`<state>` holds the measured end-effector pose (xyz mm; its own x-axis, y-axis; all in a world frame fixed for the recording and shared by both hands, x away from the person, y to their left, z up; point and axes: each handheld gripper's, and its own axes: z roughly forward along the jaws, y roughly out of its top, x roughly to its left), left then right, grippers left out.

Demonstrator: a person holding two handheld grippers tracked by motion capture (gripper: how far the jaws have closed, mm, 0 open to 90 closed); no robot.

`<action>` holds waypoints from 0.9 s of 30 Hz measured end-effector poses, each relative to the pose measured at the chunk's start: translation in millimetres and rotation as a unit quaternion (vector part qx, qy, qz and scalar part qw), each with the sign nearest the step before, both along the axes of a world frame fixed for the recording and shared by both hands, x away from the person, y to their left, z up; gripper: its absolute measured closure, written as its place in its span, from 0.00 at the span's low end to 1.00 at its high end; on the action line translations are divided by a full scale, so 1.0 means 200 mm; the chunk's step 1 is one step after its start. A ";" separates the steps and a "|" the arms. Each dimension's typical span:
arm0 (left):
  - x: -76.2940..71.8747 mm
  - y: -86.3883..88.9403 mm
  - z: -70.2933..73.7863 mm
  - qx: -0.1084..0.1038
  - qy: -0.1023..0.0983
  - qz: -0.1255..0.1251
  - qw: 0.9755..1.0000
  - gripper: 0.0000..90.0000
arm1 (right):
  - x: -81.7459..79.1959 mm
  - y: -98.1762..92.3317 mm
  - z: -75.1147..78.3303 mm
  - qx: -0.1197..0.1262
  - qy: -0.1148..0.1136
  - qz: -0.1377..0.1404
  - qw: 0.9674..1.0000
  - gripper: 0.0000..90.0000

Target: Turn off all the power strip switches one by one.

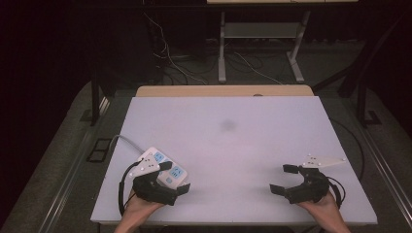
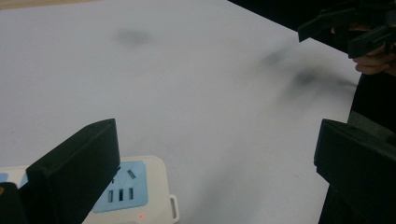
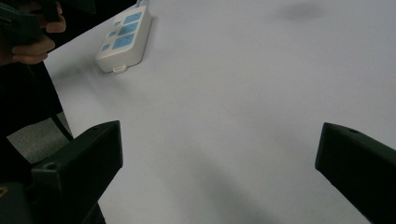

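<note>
1. Flat white plastic power strip with pale blue socket panels [image 1: 163, 167], lying on the near left part of the white-topped counter [image 1: 228, 145], its grey cable running off toward the left edge.
2. A small red light glowing at the strip's near end in the left gripper view, beside a little loop tab.
3. Nothing plugged into any socket; no plug or other item lying on the counter surface.
4. Left gripper [image 1: 176, 177] poised over the strip's near end, fingers [image 2: 79, 168] spread wide apart, clamped on nothing; contact between them and the strip impossible to tell.
5. Right gripper [image 1: 284, 178] well apart from the strip at the near right of the counter, fingers [image 3: 81, 161] likewise wide apart and holding nothing, pointed toward the strip [image 3: 123, 41] across bare surface.
6. A faint dark smudge [image 1: 228, 125] marking the counter's middle, away from both hands.
7. Judged very early in the work: strip not yet grasped, lifted or shifted. Left to do: closing the left fingers on the strip body, then whatever handling follows.
</note>
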<state>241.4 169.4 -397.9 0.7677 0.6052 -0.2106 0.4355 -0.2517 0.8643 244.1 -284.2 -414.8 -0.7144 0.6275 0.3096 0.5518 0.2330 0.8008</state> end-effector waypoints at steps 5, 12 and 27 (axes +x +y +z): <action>0.01 0.01 0.01 0.015 0.011 0.004 1.000 0.00 | 0.00 0.00 0.00 0.000 0.000 -0.001 1.000 0.01; 0.03 0.04 0.01 0.026 0.022 0.010 0.999 0.00 | 0.00 0.00 0.00 -0.001 0.002 -0.002 1.000 0.01; 0.09 0.12 0.04 0.044 0.045 0.015 0.998 0.00 | 0.00 0.00 -0.01 -0.003 0.004 -0.002 1.000 0.01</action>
